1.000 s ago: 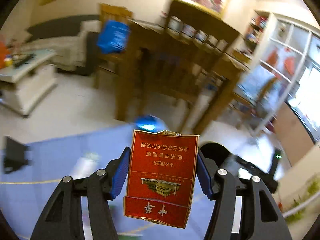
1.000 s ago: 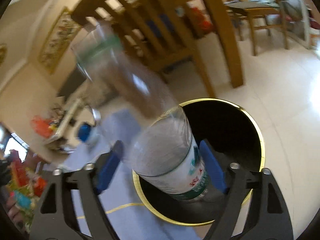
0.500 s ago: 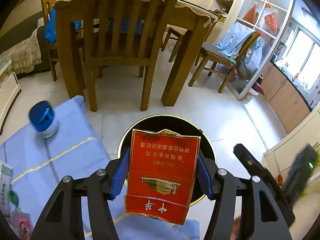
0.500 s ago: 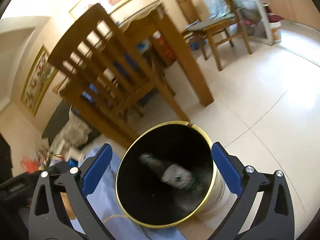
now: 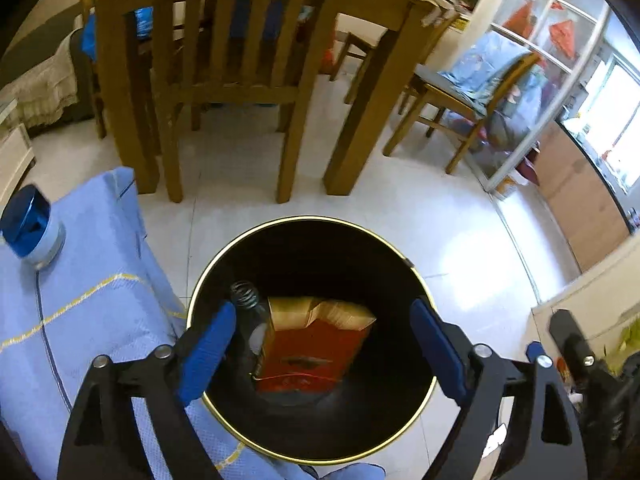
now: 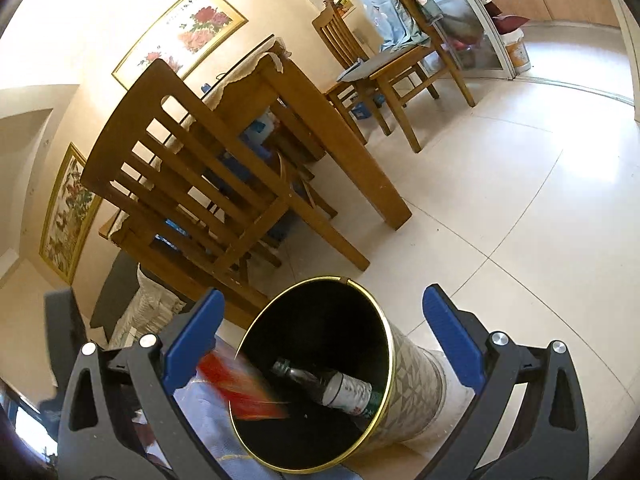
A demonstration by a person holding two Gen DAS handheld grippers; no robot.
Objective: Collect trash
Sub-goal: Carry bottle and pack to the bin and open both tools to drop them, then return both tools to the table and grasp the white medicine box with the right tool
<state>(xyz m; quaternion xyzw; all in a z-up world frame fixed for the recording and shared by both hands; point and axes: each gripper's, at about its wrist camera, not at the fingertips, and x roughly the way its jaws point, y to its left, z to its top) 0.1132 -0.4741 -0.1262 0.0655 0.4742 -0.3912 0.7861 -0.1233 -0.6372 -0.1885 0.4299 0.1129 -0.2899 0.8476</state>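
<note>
1. Pale floor tiles run under a wooden dining table (image 5: 384,0) and a slatted chair (image 5: 224,60); a blue cloth (image 5: 80,312) covers something low at the left, with a blue-capped jar (image 5: 28,224) near its far left edge.

2. Just beside the cloth's right edge stands a black bin (image 5: 416,280) with a gold rim, its mouth open upward.

3. Inside the bin lies a clear bottle (image 6: 340,388), on its side against the wall.

4. The red pack (image 5: 316,344) is in the bin too. From the left wrist it sits low in the dark interior beside the bottle; from the right wrist it shows only as a red blur at the rim, so whether it has settled cannot be told.

5. The left gripper (image 5: 320,344) hangs over the bin mouth with its fingers spread wide and nothing between them.

6. The right gripper (image 6: 324,328) is likewise spread and empty, pointed at the bin from the side.

7. Judgement: the drop step looks done for both items, and both hands are free.

8. Next, I would expect a search for more trash. The cloth is the likely place, though little of it shows. That calls for lifting both grippers clear of the rim and turning them toward the cloth.
</note>
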